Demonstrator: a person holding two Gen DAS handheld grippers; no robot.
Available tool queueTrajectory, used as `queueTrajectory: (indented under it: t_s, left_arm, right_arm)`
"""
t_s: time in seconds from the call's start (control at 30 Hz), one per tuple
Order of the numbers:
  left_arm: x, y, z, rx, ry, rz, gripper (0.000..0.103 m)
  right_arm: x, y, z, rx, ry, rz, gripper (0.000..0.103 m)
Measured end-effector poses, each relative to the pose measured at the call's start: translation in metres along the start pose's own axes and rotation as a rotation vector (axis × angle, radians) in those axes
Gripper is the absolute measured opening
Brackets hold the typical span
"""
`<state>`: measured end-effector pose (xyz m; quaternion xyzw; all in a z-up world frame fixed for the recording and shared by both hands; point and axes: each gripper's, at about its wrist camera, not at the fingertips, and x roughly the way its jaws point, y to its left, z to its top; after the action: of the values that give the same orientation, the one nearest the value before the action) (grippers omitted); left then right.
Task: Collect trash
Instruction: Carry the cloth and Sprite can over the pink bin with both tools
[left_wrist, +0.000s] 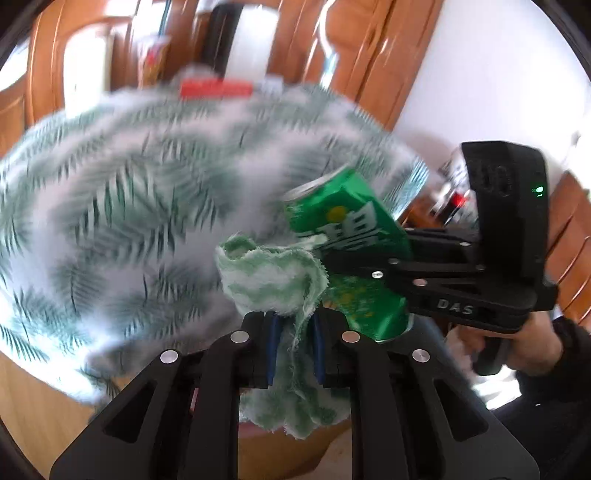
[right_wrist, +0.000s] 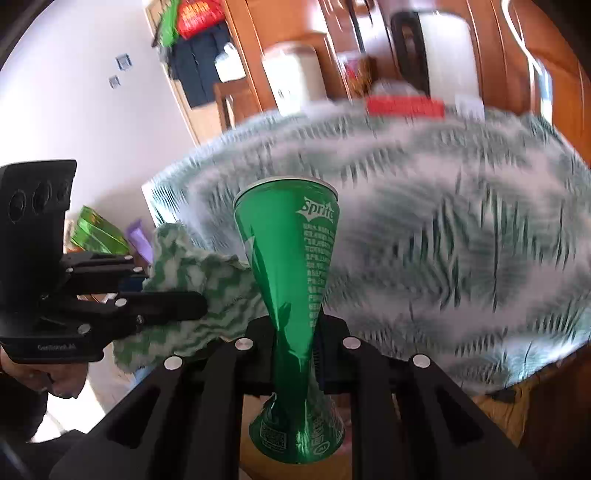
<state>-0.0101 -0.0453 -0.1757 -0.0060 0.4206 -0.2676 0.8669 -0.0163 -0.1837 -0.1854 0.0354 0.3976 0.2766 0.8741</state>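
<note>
My left gripper (left_wrist: 295, 325) is shut on a green and white rag (left_wrist: 273, 273), which bunches above its fingers and hangs below them. My right gripper (right_wrist: 295, 343) is shut on a green Sprite can (right_wrist: 291, 258), crushed at its middle between the pads. In the left wrist view the can (left_wrist: 347, 229) sits tilted just right of the rag, held by the right gripper (left_wrist: 332, 258). In the right wrist view the rag (right_wrist: 192, 288) and left gripper (right_wrist: 199, 302) are just left of the can. Both are held in the air by the table's near edge.
A round table with a green leaf-print cloth (left_wrist: 140, 206) fills the view behind both grippers. A red box (left_wrist: 216, 88) lies at its far edge. Wooden cabinets (left_wrist: 369, 48) and a white wall (left_wrist: 498, 74) stand behind. Wooden floor (left_wrist: 37, 413) lies below.
</note>
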Motion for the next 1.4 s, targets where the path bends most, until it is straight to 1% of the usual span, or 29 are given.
queueTrajectory:
  t_s: [0.13,0.2,0.23,0.4,0.53,0.7,0.8,0.9,1.13,1.17,1.23,1.33,1.4]
  left_arm:
    - [0.036,0.015,-0.033,-0.045,0.091,-0.002,0.015]
    - [0.054,0.024,-0.045,-0.064,0.131,-0.002,0.015]
    - [0.069,0.031,-0.054,-0.076,0.162,0.003,0.015]
    - [0.122,0.056,-0.084,-0.117,0.276,0.026,0.015]
    - [0.155,0.075,-0.099,-0.149,0.341,0.038,0.015]
    - [0.188,0.092,-0.115,-0.181,0.405,0.045,0.015]
    - [0.204,0.101,-0.122,-0.193,0.442,0.050,0.015]
    - [0.219,0.107,-0.121,-0.208,0.464,0.056,0.015]
    - [0.242,0.115,-0.124,-0.231,0.508,0.073,0.017]
    - [0.244,0.117,-0.125,-0.238,0.514,0.071,0.018]
    - [0.250,0.118,-0.127,-0.243,0.526,0.081,0.023]
    - [0.259,0.120,-0.130,-0.250,0.546,0.074,0.027]
    - [0.260,0.122,-0.131,-0.256,0.549,0.076,0.032]
  right_arm:
    - [0.040,-0.015,-0.036,0.044,0.096,-0.007,0.013]
    - [0.058,-0.019,-0.048,0.046,0.132,-0.019,0.013]
    - [0.069,-0.022,-0.054,0.049,0.155,-0.023,0.013]
    - [0.116,-0.036,-0.079,0.060,0.246,-0.045,0.013]
    - [0.147,-0.045,-0.095,0.088,0.303,-0.047,0.013]
    - [0.177,-0.054,-0.109,0.089,0.360,-0.050,0.013]
    - [0.190,-0.058,-0.108,0.091,0.382,-0.052,0.013]
    - [0.204,-0.064,-0.110,0.106,0.402,-0.052,0.013]
    - [0.235,-0.075,-0.119,0.140,0.466,-0.049,0.014]
    - [0.240,-0.076,-0.121,0.143,0.471,-0.049,0.014]
    - [0.247,-0.077,-0.124,0.144,0.487,-0.047,0.014]
    - [0.260,-0.078,-0.128,0.152,0.505,-0.041,0.014]
    - [0.266,-0.080,-0.130,0.153,0.519,-0.042,0.014]
